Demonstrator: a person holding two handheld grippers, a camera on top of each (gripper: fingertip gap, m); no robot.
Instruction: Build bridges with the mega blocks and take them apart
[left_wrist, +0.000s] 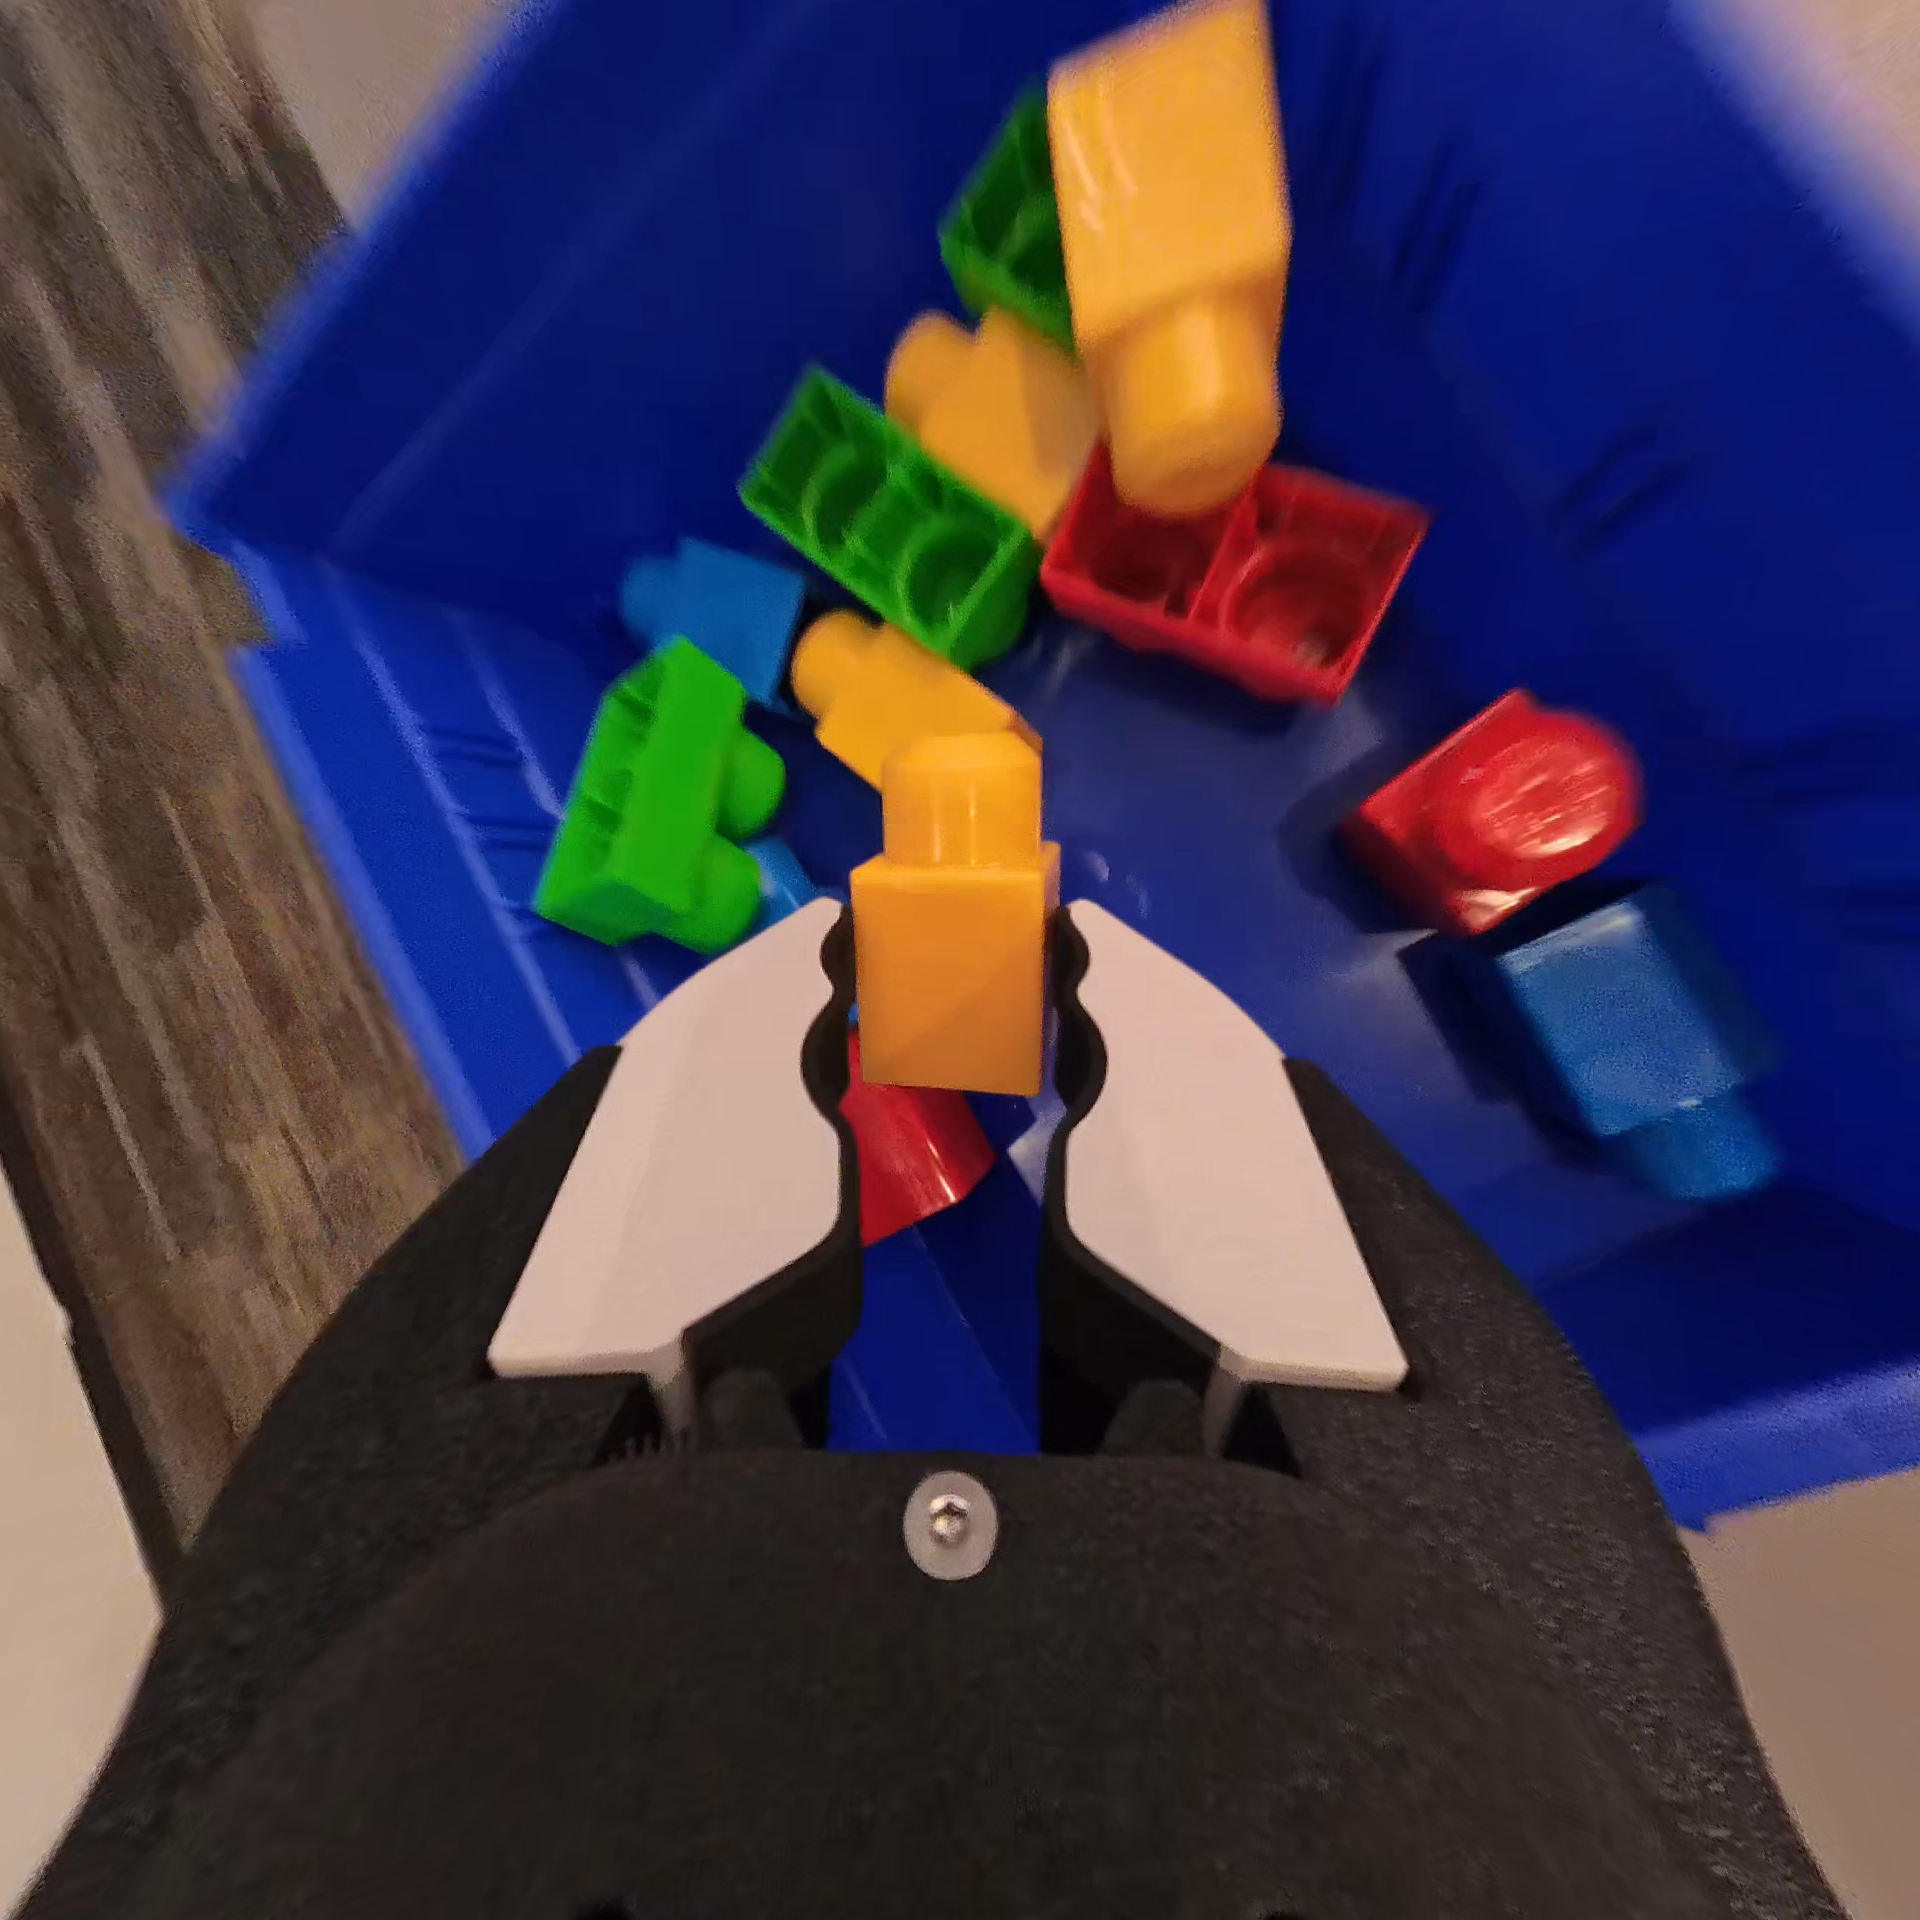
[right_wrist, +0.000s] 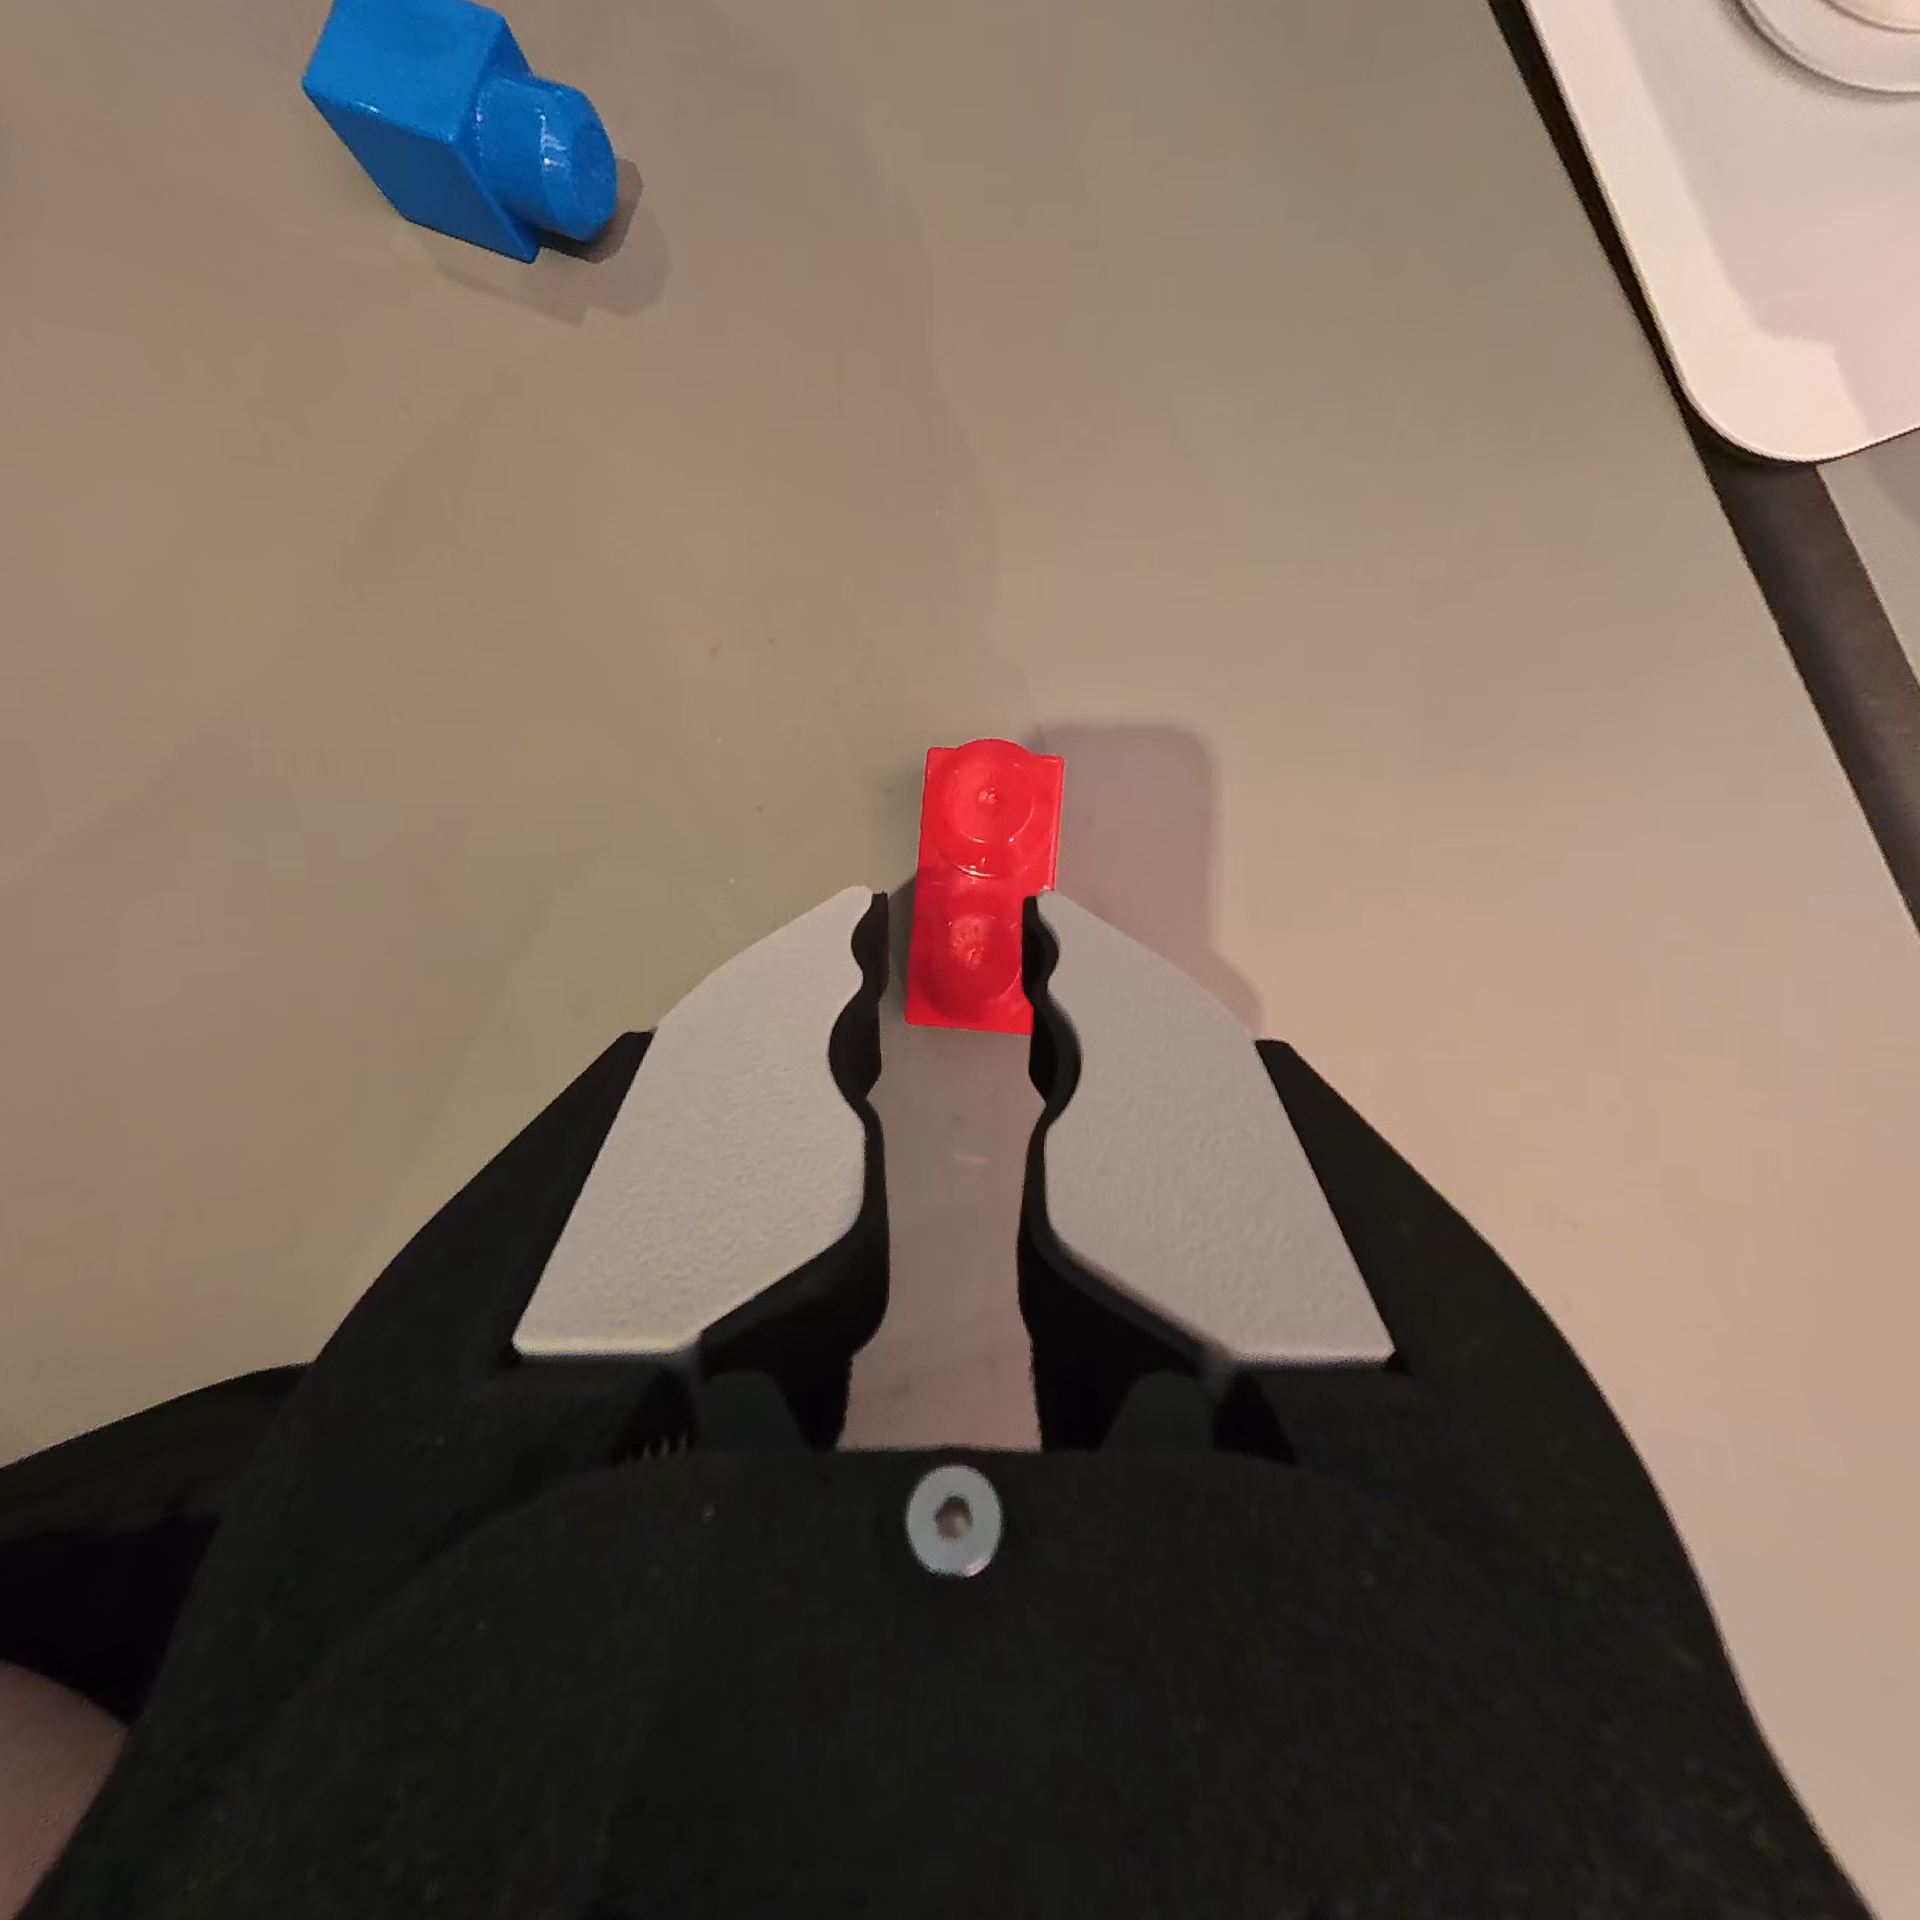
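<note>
Over the blue plastic bin (left_wrist: 1558, 364), your left gripper (left_wrist: 951, 977) pinches a one-stud yellow plastic block (left_wrist: 951, 966); on the desk (right_wrist: 416, 623), your right gripper (right_wrist: 956, 961) narrowly brackets a two-stud red plastic block (right_wrist: 982, 883), which may slide away.

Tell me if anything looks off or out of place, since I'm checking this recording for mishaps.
Nothing looks damaged. The left gripper holds a yellow block over the blue bin of jumbled blocks. A second yellow block is heavily blurred above the pile. On the table, a blue block lies tipped on its side.
</note>
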